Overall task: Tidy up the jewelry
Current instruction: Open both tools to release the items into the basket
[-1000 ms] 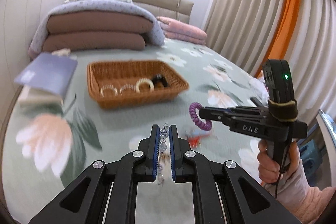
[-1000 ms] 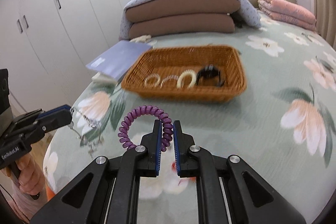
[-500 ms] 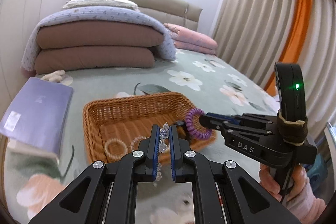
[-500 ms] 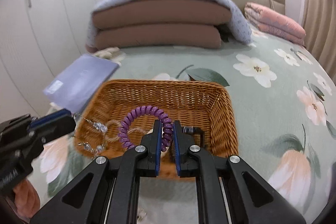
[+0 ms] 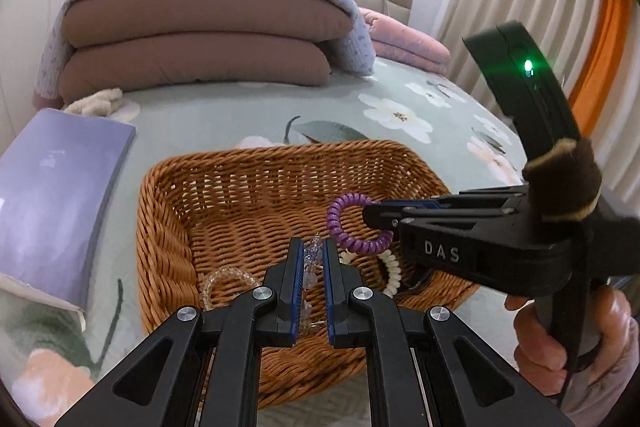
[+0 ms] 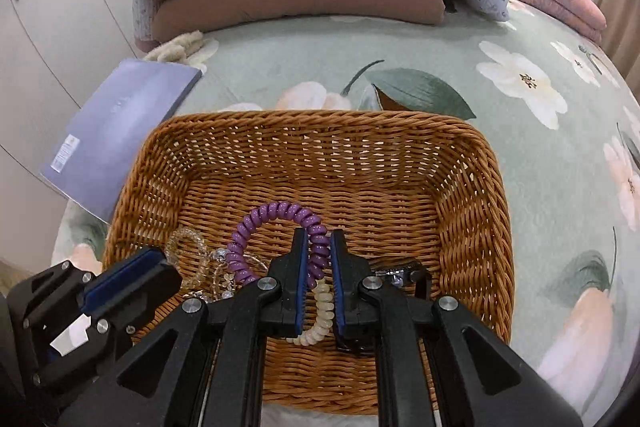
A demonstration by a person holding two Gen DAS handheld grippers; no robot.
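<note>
**Two pieces held over the basket, release pending**

Purple coil bracelet (image 6: 276, 239): pinched in the right claw (image 6: 319, 267), above the wicker basket (image 6: 472, 227) floor. Crystal bead chain (image 5: 311, 263): pinched in the left claw (image 5: 311, 283), at nine o'clock from the coil. A cream bracelet (image 6: 320, 315) lies beneath. Each piece is best lowered onto bare weave before the claws are spread, so strands are not tangled. The basket rests on the bed (image 6: 520, 39).
</note>
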